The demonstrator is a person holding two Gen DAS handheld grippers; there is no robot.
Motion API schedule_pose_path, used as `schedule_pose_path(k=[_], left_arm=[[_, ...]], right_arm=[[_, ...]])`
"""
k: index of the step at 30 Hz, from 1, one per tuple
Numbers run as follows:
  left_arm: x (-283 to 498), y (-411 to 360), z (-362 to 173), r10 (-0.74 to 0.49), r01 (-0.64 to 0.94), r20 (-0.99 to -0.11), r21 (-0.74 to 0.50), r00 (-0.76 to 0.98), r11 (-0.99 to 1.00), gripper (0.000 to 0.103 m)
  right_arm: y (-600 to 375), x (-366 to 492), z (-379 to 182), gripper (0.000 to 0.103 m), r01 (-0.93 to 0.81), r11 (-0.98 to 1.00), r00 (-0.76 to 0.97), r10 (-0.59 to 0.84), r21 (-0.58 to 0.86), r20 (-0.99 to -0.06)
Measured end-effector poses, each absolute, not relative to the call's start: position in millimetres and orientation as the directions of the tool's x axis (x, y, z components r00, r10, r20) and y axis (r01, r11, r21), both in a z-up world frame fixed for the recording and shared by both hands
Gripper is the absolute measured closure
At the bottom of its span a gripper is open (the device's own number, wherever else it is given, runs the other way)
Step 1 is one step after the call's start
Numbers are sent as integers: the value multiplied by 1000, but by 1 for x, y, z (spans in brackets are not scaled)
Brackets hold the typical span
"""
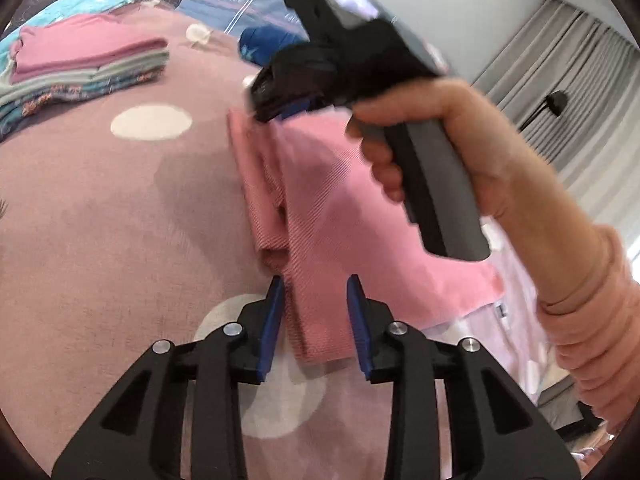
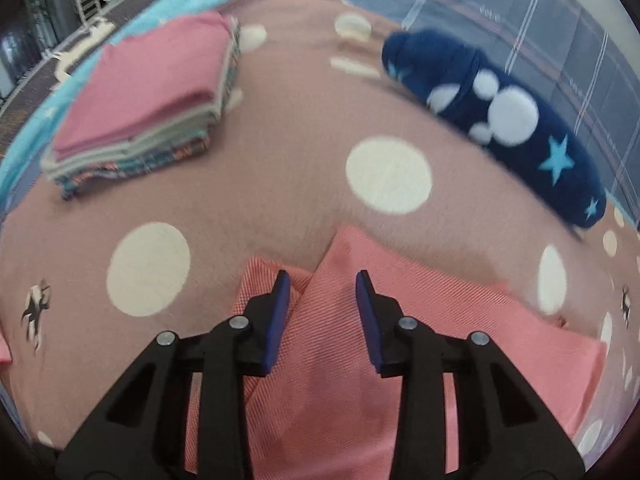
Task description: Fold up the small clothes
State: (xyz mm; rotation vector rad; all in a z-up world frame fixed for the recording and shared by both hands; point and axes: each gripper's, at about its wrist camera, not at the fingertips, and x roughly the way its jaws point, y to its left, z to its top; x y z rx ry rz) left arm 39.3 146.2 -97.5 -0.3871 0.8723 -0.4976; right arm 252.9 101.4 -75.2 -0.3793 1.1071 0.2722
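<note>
A pink ribbed garment [image 1: 340,216] lies partly folded on the mauve polka-dot blanket [image 1: 100,208]. My left gripper [image 1: 316,284] is open, its blue pads either side of the garment's near folded edge. My right gripper [image 1: 280,112], held in a hand, is over the garment's far end; its fingers are blurred there. In the right wrist view the right gripper [image 2: 322,276] is open above the same pink garment [image 2: 340,360], near a raised fold corner.
A stack of folded clothes [image 2: 148,96] with a pink piece on top sits at the far left, also in the left wrist view [image 1: 84,64]. A navy star-patterned fleece item [image 2: 504,120] lies at the far right. A grey curtain [image 1: 568,100] hangs beyond.
</note>
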Motion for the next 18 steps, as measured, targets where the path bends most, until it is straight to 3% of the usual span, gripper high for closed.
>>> schedule_pose_path(k=[1,2,3,6,9,14,17,18], left_arm=[[39,147,-99,-571,254,-621,-527,536,811,100],[34,151,-97,-577,256,-611,-534,542,806,100],[28,153,-92,-580,268,-595,-533,557,803,100],[15,149,-79,-561,307,-585,-481,585,821,101],[17,145,-88,-499,285,-649,-413,574,865,101],[13,157,-99,-495,259,-667,-426,557,867,99],[11,160,-100,-489,248,-671,-428,557,869,92],[9,164,-99,-495,245,-665,-438,559,865,90]], right_arm=[[103,252,-78,85,-391,900,444,2,-191,-896],[103,252,-78,96,-391,894,464,-15,-219,-886],[104,251,-77,99,-390,894,471,-10,-218,-882],[99,243,-53,100,-377,911,516,55,-169,-855],[99,242,-45,101,-391,906,526,77,-161,-847],[98,261,-85,100,-444,892,450,134,-91,-883],[90,257,-76,93,-468,883,445,201,-36,-873],[86,255,-68,84,-478,878,437,236,-1,-868]])
